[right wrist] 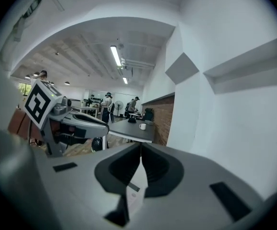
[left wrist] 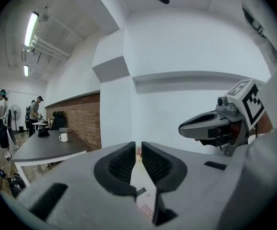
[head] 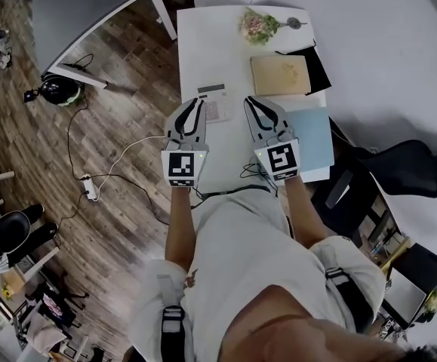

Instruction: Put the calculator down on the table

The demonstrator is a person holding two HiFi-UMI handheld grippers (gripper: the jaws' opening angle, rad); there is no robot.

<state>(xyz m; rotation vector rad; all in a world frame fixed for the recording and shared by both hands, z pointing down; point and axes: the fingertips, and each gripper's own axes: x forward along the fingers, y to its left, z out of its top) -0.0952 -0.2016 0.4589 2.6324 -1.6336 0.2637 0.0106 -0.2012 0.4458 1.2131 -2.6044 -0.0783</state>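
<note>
- The calculator (head: 216, 105) is seen lying flat on the table (head: 210, 47), its long axis pointed away from the person.
- The left gripper (head: 195, 104), just beside it, and the right gripper (head: 253, 101) are clenched on nothing.

White table (head: 203, 47), long axis runs near to far. Calculator (head: 215, 102) lies flat by the left edge, approx. mid-length. Far end: small bunch of flowers (head: 258, 26). Right side: tan book (head: 280, 75), partly over a black pad (head: 320, 70). Nearer on the right: light-blue folder (head: 314, 138) at the edge. Black cable (head: 250, 173) loops at the near edge.
</note>
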